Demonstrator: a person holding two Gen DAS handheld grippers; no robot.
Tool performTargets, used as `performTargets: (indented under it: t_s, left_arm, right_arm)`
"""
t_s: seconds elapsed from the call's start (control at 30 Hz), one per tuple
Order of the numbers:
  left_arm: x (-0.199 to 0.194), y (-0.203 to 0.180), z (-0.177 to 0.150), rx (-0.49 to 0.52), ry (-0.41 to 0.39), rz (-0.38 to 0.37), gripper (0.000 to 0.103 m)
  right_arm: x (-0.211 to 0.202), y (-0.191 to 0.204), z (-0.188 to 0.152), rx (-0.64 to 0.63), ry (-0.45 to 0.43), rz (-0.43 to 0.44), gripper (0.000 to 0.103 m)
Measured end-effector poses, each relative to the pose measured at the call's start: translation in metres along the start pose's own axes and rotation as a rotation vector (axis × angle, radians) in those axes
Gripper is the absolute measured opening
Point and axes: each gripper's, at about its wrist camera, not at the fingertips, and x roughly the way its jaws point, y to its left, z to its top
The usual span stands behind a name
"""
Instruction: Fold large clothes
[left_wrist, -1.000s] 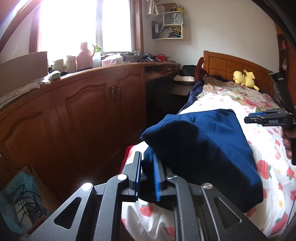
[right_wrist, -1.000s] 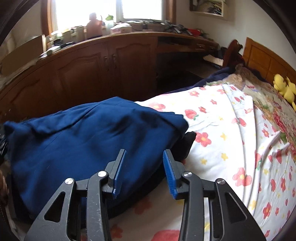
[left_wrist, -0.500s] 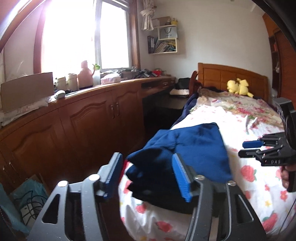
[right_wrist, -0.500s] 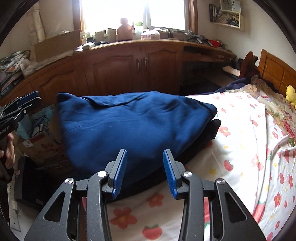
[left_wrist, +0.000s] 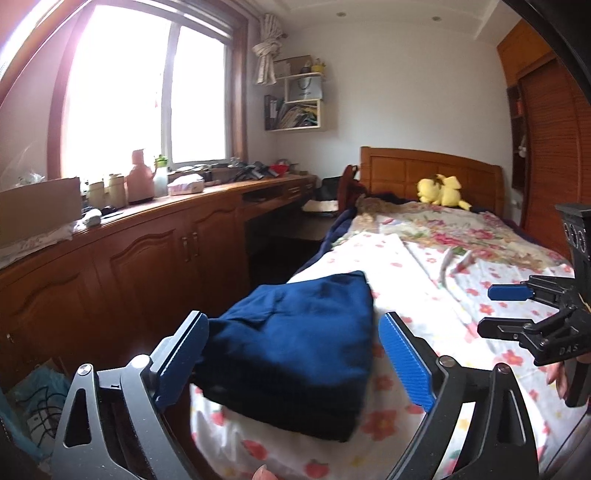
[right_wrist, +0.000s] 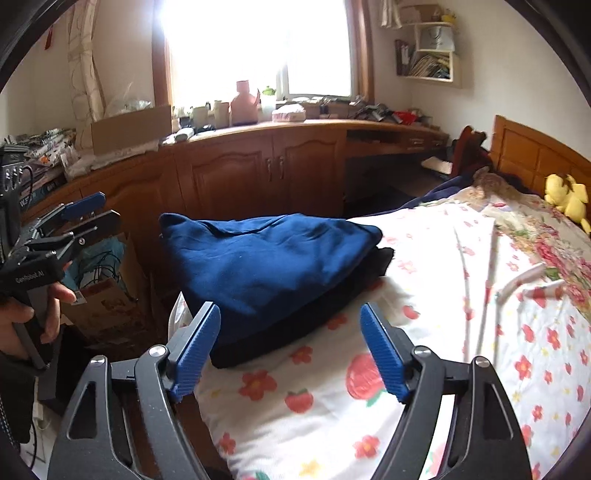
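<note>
While the folded garment is lying at the bed's near left edge, both grippers are hovering clear. The left gripper and right gripper, jaws just opening, are gaping wide, gripping nothing.

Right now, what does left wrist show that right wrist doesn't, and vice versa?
Left wrist only: the right gripper at the frame's right edge, and the tall wooden wardrobe past the headboard.

Right wrist only: the left gripper at the frame's left edge with the hand on its handle, and the cardboard box on the floor.

Both: the folded blue garment lying free on the floral bedsheet, both grippers open, the yellow plush toy and the cabinets.
</note>
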Motion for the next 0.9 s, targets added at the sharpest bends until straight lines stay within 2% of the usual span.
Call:
performTargets:
  t_s: [0.27,0.43,0.73,0.9]
  left_arm:
    - [-0.008,-0.045,-0.002,0.028,0.027,-0.079,0.096]
    - [-0.014,-0.079,-0.005,0.040,0.056,-0.175,0.096]
    - [-0.031,-0.151,-0.013,0.111,0.101,-0.338,0.096]
    - [-0.045,-0.183,-0.018,0.135,0.117,-0.405,0.096]
  right_arm:
    - [-0.074,-0.021,-0.037,0.067,-0.074,-0.105,0.079]
    - [-0.113,-0.039,-0.069,0.116,-0.086,-0.172,0.079]
    - [-0.189,-0.072,-0.137,0.220,-0.106,-0.345,0.079]
    - [-0.232,-0.089,-0.169,0.299,-0.110,-0.425,0.079]
